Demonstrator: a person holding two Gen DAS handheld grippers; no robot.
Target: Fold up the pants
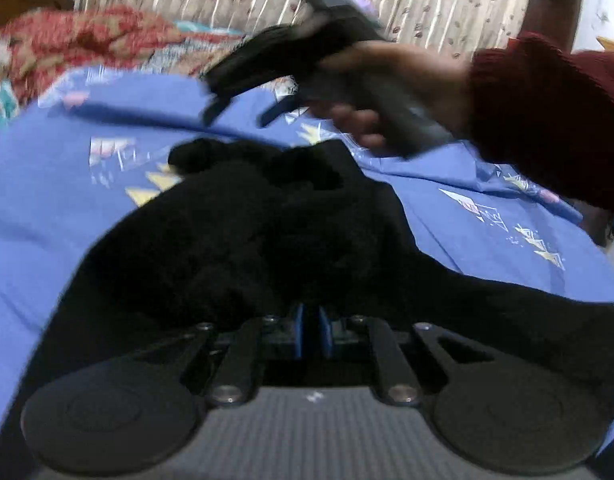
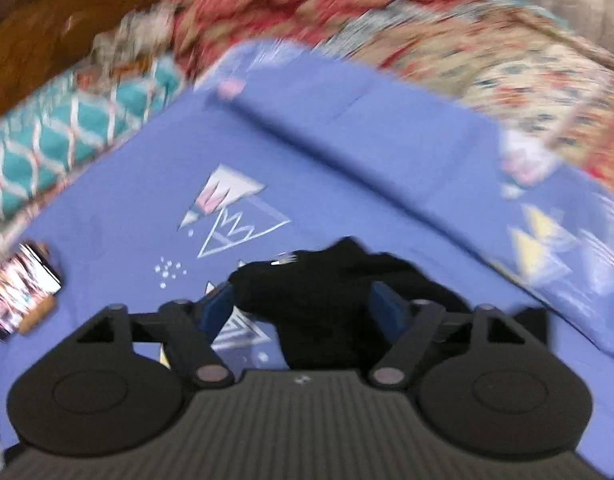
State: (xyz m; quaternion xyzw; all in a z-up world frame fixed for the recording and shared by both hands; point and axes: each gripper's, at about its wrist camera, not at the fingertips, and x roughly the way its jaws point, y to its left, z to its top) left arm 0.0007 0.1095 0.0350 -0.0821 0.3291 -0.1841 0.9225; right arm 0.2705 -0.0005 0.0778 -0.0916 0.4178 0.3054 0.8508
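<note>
A bed [image 1: 67, 208] under a blue patterned sheet [image 2: 347, 152] carried everything. On the sheet lay the black pants [image 1: 247, 232], bunched in a heap. The left gripper [image 1: 311, 332] had its jaws nearly closed, pinching the near edge of the pants. The right gripper [image 2: 307, 304], held by a hand [image 1: 387, 80] in a maroon sleeve [image 1: 547, 120], stood with jaws wide apart, black cloth lying loosely between them. A phone [image 2: 19, 292] lay off to the side.
</note>
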